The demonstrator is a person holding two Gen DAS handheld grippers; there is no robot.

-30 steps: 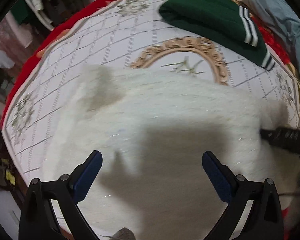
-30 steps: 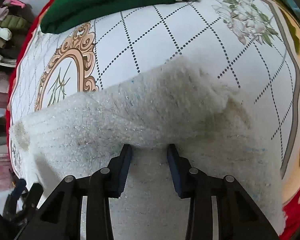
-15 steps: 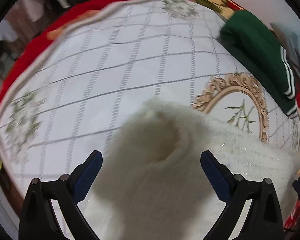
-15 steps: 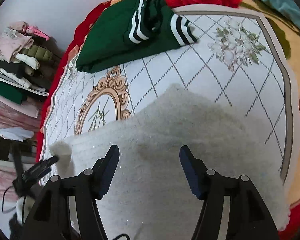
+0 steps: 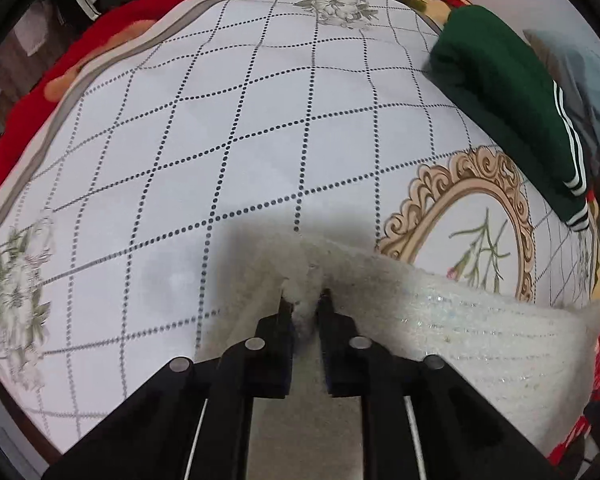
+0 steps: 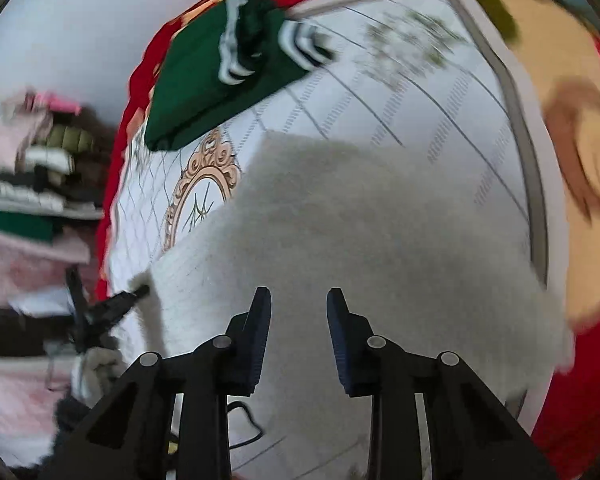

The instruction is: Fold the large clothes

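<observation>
The left hand-held gripper (image 5: pixel 305 300) is clamped on a corner of the fluffy white knit sweater (image 5: pixel 460 332) lying on the quilted bed cover (image 5: pixel 220 120). The right hand-held gripper (image 6: pixel 299 300) hovers above it, jaws apart. Best to lift the corner slowly and keep the edge taut while carrying it over.

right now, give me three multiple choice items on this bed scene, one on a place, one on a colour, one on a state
1. Where does the green top lie?
A. on the bedspread, apart from the white sweater
B. on top of the white sweater
C. on the floor

2. What colour are its cuff stripes?
A. yellow
B. white
C. red

3. What is the left gripper doing?
A. open above the sweater
B. shut on the green top
C. shut on the white sweater

Answers: 1 A, bedspread shows between them; 2 B, white bands on green; 3 C, white fluff pinched between its fingers, while the right gripper is open.
</observation>
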